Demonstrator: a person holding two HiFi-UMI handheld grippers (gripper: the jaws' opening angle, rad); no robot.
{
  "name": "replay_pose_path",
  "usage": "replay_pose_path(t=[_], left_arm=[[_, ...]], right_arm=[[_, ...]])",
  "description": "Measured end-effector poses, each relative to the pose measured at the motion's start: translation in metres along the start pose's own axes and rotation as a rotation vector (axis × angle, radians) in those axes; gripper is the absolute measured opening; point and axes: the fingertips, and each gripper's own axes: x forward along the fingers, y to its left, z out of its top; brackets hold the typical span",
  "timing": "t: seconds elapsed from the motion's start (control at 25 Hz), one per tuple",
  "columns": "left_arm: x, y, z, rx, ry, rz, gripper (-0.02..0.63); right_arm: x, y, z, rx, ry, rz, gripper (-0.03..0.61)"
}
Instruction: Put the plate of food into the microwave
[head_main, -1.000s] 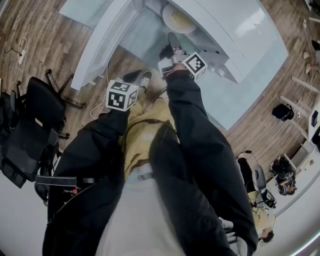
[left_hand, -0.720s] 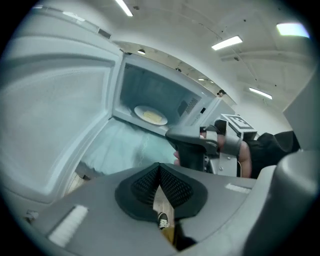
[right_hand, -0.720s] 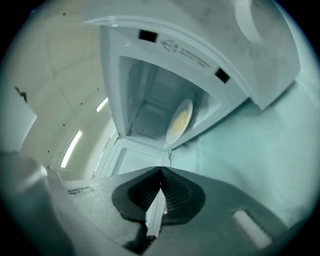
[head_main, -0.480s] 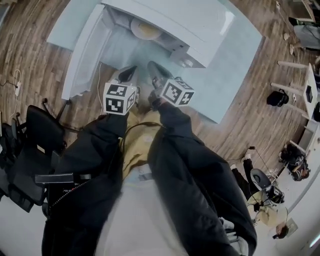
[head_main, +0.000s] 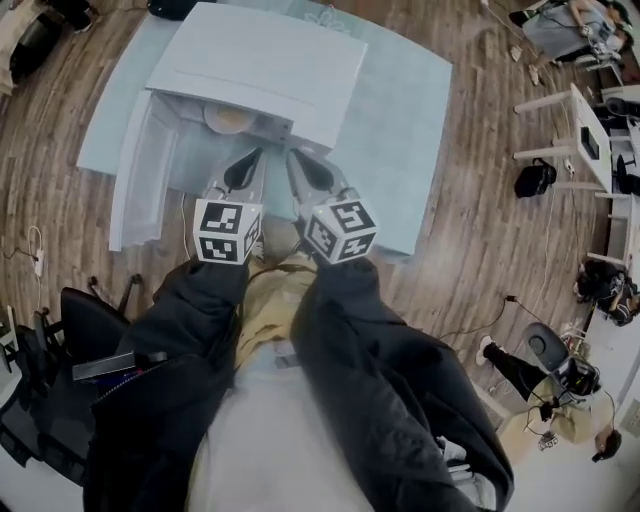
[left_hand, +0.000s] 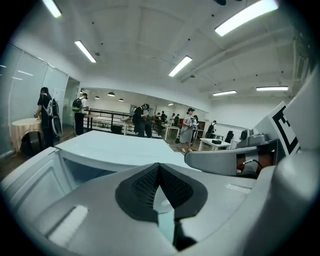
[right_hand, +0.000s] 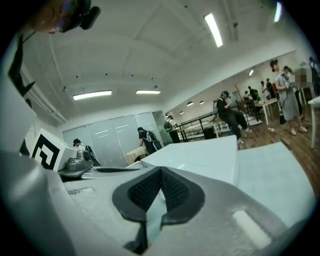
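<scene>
One microwave (head_main: 262, 62); one plate (head_main: 230, 118); two grippers (head_main: 250, 160) (head_main: 297, 162)

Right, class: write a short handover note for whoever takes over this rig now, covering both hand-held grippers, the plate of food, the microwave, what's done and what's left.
Left hand-held gripper: shut, empty, held short of the microwave.
Right hand-held gripper: shut, empty, beside the left one.
Plate of food: inside the microwave, which stands on the table.
Door: open, swung to the head view's left.
Done: the plate is in.
Left: probably only shutting the door, if that is wanted.
</scene>
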Motion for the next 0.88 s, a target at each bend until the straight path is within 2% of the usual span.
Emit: replay_pose_path(t=[0.2,0.36,0.88], left_arm=[[0.005,-0.026,0.025,0.056,-0.049,-0.042,-0.003],[0.009,-0.044,0.042,0.084,-0.088,-0.052,-0.003],[0.019,-0.066,0.06,0.122,-0.131,-0.056,-0.003]], right_arm=[[-0.022,-0.008,0.036,-0.134,-0.081,-0.061,-0.008],[-0.04,-0.013,0.056,-0.204,-0.136,-0.092,-0.008],[-0.059,-0.026,0.079,-0.284,-0.193,-0.136,-0.008]])
